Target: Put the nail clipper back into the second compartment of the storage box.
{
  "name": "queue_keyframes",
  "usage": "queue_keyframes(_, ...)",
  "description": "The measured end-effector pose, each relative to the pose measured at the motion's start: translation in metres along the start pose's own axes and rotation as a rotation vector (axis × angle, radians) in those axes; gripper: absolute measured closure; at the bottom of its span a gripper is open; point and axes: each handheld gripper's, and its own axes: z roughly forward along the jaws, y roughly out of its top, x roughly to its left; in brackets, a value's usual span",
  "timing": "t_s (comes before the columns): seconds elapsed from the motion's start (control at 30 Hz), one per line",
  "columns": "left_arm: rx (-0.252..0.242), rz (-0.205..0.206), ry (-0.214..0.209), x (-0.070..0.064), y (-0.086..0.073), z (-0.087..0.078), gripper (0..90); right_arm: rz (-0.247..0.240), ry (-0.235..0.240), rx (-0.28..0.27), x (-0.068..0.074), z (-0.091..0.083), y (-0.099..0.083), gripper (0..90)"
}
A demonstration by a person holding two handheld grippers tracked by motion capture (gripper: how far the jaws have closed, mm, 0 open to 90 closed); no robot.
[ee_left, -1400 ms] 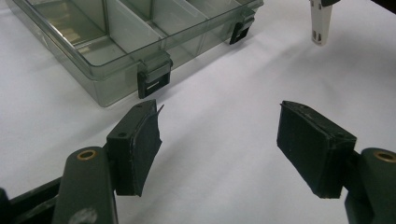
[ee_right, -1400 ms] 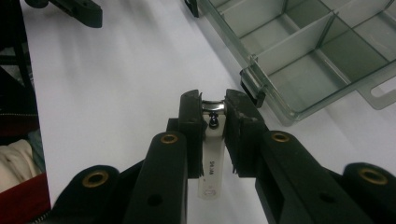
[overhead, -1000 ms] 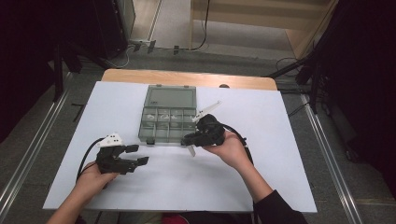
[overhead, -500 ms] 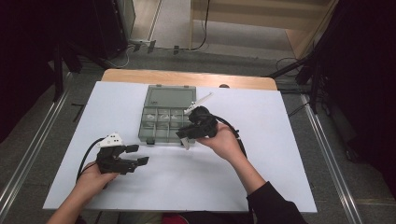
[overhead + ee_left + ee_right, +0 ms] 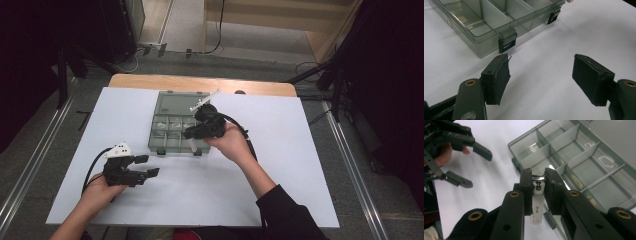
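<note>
A clear grey compartment box (image 5: 161, 131) stands open mid-table, lid (image 5: 178, 104) laid back. My right gripper (image 5: 192, 135) hovers over its front right compartments, shut on a silver nail clipper (image 5: 536, 213) that hangs down between the pads; the box's dividers (image 5: 563, 135) lie just beyond the clipper. My left gripper (image 5: 148, 165) rests low on the white surface at the front left, open with nothing between its pads (image 5: 497, 74). The box's front wall and a black latch (image 5: 507, 45) sit just ahead of the left jaws. The left gripper (image 5: 476, 169) also appears in the right gripper view, top left.
A white sheet (image 5: 300, 165) covers the table, with a wooden edge (image 5: 200, 82) at the back. Each gripper trails a black cable (image 5: 249, 142). The floor around holds metal rails (image 5: 30, 160) and dark stands. There is bare sheet to the right and front.
The right gripper carried the clipper left and farther away, from beside the box's right front corner to above its front compartments. The left gripper stayed put.
</note>
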Motion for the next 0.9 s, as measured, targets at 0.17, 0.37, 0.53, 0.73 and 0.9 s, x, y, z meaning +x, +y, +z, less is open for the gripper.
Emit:
queue_keyframes(0.17, -0.004, -0.003, -0.001, 0.0, 0.0, 0.0, 29.4, 0.011, -0.016, -0.002, -0.003, 0.002, 0.011, 78.9)
queue_keyframes(0.37, -0.003, 0.0, -0.002, 0.0, 0.0, 0.0, 29.4, 0.03, -0.033, -0.015, -0.007, 0.004, 0.023, 78.8)
queue_keyframes(0.53, -0.005, -0.001, -0.001, 0.0, 0.0, 0.0, 29.4, 0.041, -0.051, -0.008, -0.01, 0.01, 0.03, 78.8)
queue_keyframes(0.73, -0.003, 0.0, -0.002, 0.0, 0.0, 0.0, 29.4, 0.055, -0.066, -0.002, -0.012, 0.017, 0.039, 78.8)
queue_keyframes(0.9, -0.008, -0.004, -0.002, 0.001, 0.0, 0.0, 29.4, 0.067, -0.073, -0.009, -0.015, 0.021, 0.046, 78.8)
